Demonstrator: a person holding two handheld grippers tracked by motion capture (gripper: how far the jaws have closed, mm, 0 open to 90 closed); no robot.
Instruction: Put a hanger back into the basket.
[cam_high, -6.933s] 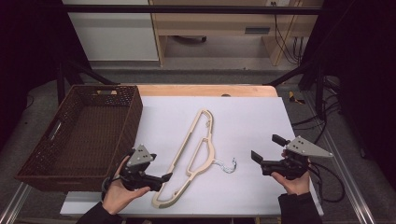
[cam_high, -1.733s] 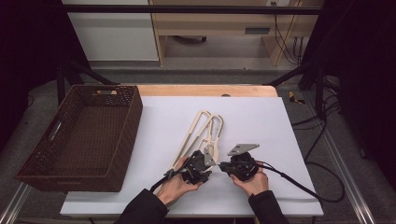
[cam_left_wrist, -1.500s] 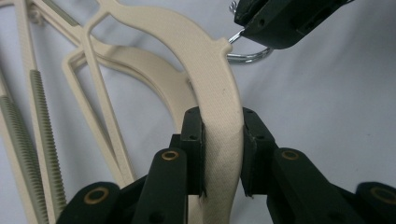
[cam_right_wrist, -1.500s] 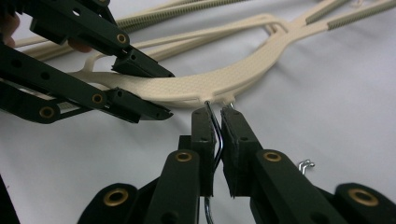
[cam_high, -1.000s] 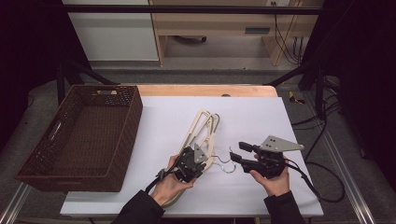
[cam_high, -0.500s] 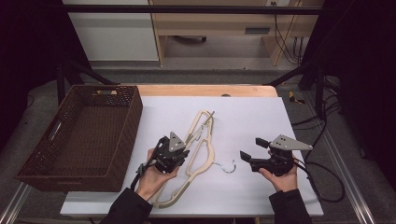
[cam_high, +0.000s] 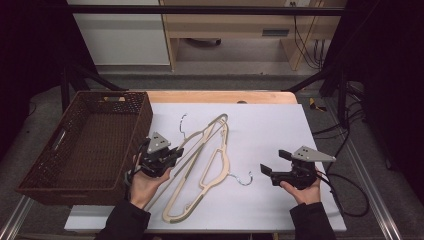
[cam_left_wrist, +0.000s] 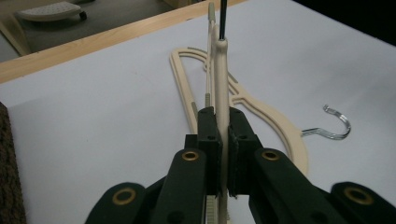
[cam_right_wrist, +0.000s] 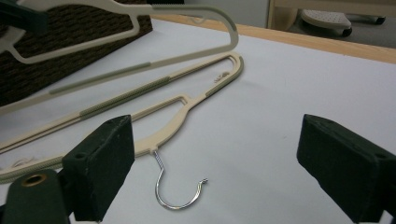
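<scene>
Left gripper view: left tool (cam_left_wrist: 223, 154) clamps upper hanger (cam_left_wrist: 220, 65).

Two hangers are being shown mid-frame in the high view: the lifted hanger (cam_high: 192, 142) is being held by the left gripper (cam_high: 170, 156), left of the flat hanger (cam_high: 215, 172) on the table (cam_high: 280, 130). The basket (cam_high: 85, 145) is being seen far left, the right gripper (cam_high: 272, 164) lower right.
</scene>
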